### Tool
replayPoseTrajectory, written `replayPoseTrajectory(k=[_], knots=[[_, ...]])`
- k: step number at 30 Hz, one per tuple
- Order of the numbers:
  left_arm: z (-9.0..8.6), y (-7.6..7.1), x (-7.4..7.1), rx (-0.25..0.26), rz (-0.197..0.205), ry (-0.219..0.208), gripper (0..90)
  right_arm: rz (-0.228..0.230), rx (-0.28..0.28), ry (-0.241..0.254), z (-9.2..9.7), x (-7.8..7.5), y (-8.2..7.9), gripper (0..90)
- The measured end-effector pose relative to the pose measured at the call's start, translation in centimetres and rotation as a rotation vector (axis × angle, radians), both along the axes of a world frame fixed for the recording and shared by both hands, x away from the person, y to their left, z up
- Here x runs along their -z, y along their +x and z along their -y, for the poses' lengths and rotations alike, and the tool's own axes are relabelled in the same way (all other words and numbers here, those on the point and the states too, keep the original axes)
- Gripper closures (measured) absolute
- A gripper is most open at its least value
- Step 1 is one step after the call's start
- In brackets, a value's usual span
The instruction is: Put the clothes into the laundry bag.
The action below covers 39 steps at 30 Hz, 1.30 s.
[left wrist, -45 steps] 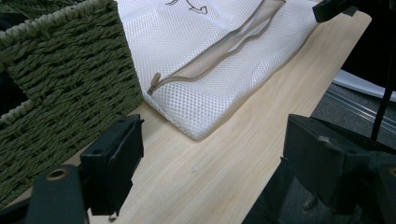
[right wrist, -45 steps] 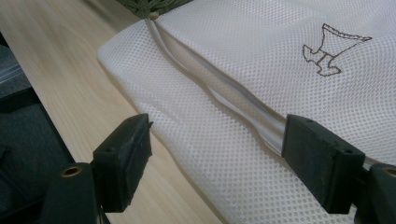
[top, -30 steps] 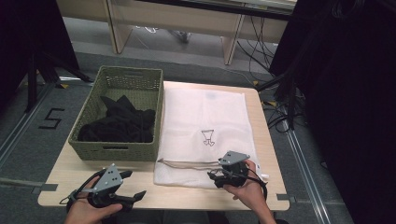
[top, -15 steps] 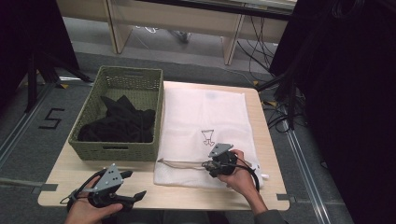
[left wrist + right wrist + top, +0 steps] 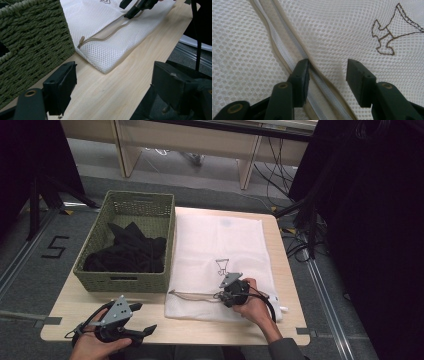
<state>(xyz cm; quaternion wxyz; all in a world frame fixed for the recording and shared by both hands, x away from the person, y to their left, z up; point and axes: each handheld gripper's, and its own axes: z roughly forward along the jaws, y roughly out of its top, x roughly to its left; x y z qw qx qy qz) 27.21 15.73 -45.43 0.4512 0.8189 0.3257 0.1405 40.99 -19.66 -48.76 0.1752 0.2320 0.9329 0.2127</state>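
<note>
My right gripper (image 5: 325,75) has come forward onto the white mesh bag (image 5: 220,250), its jaws just closing to about half width over the beige zipper (image 5: 287,47). One pad rests beside the zipper tape; nothing is pinched yet, so I judge the grab on the bag's opening is only starting. My left gripper (image 5: 112,87) idles wide open and empty over bare table (image 5: 120,80), off to the left, the woven basket (image 5: 125,265) of dark clothes (image 5: 127,252) beyond it. I can't make out the zipper pull.
</note>
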Motion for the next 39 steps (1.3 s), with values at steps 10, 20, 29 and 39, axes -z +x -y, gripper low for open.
replayPoseTrajectory(k=[10,20,29,39], knots=[[0.0,0.1,0.0,-0.001,-0.003,0.003,20.0,-0.028,-0.057,-0.006,-0.3,0.0,0.5,67.2],[0.0,0.1,0.0,-0.002,-0.001,0.003,20.0,-0.074,-0.082,0.003,-0.6,0.0,1.0,86.4],[-0.2,0.2,-0.1,-0.008,0.0,0.003,20.0,-0.031,-0.098,0.037,-0.7,-1.3,1.1,87.9],[-0.7,0.7,-0.8,-0.045,0.018,-0.014,20.0,0.029,-0.089,0.107,-0.2,-4.2,1.0,88.2]])
